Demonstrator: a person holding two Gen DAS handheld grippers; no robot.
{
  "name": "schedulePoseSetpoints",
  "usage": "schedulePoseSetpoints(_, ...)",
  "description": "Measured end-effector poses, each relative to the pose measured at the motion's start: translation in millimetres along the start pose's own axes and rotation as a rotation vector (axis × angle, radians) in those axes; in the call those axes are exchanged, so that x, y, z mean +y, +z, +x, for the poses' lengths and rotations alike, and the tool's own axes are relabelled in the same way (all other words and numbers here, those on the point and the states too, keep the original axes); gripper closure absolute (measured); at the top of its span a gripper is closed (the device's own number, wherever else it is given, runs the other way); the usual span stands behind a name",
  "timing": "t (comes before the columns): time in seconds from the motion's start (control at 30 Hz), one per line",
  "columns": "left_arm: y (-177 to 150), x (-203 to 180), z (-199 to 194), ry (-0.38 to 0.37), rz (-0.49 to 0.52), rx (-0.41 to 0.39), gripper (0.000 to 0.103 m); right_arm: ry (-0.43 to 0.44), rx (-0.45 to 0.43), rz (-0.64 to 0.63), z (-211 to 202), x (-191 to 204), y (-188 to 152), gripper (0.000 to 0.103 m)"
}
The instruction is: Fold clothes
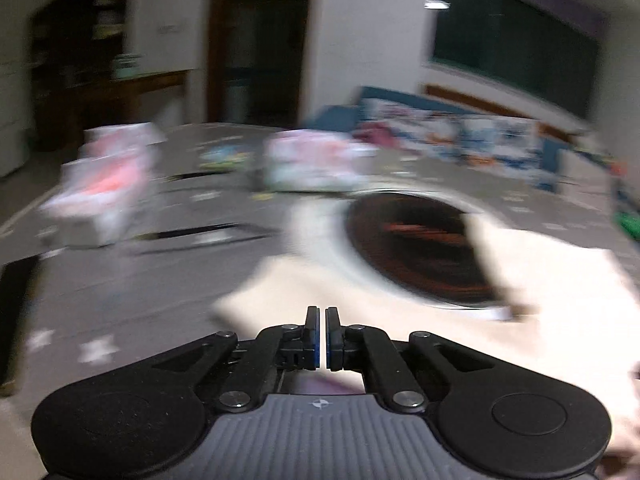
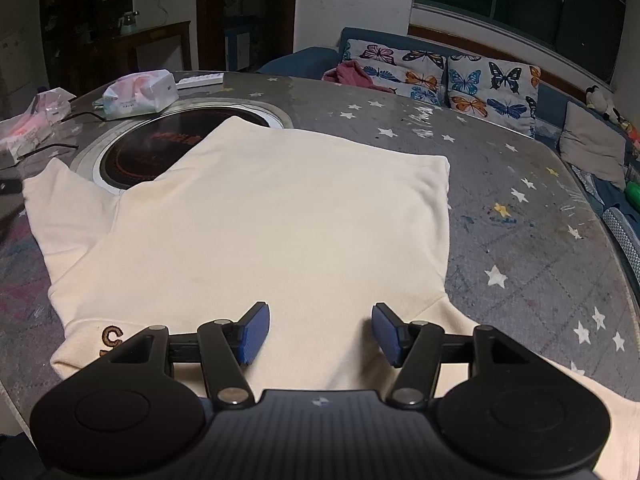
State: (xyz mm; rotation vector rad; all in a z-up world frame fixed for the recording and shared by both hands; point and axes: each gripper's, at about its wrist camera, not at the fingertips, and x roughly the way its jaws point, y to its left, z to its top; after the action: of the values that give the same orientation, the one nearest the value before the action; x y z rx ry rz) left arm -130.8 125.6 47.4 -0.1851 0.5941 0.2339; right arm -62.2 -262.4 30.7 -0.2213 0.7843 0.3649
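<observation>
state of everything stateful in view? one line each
Cream cotton sweatshirt: lying flat on table, partly folded, overlapping the hob.
Round black inset hob: partly covered.
White-pink tissue pack: lying on the table.
Left gripper: jaws shut.
Right gripper: jaws open over sweatshirt.

The right tongs (image 2: 320,330) hang over a cream garment (image 2: 256,216) with their blue pads apart and nothing between them. The garment lies spread on the grey star-patterned desk (image 2: 520,220), its far corner overlapping a round dark cooktop (image 2: 160,148) set in the desk. A tissue pack (image 2: 140,92) sits beyond the cooktop. Butterfly cushions (image 2: 440,76) line a sofa behind.
</observation>
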Motion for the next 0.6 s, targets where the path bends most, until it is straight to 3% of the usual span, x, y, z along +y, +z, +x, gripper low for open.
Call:
schedulePoseSetpoints(0.17,7.2,-63.5,8.8,-0.256,0.077,0.027,0.099,0.006,0.002,-0.003,0.6,2.5,-1.5,0.045)
schedulePoseSetpoints(0.27,9.4,-97.2,21.6,-0.341,0.111,0.048,0.099,0.01,0.0,-0.005,0.3,3.4,-1.6,0.045)
schedulePoseSetpoints(0.43,8.4,-123.8,52.2,-0.353,0.117,0.099,0.099,0.016,-0.002,0.005,0.2,1.4,-3.3,0.045)
schedulePoseSetpoints(0.6,0.0,-110.9,65.2,-0.321,0.07,0.137,0.099,0.022,-0.002,0.016,0.2,-0.4,-5.1,0.043)
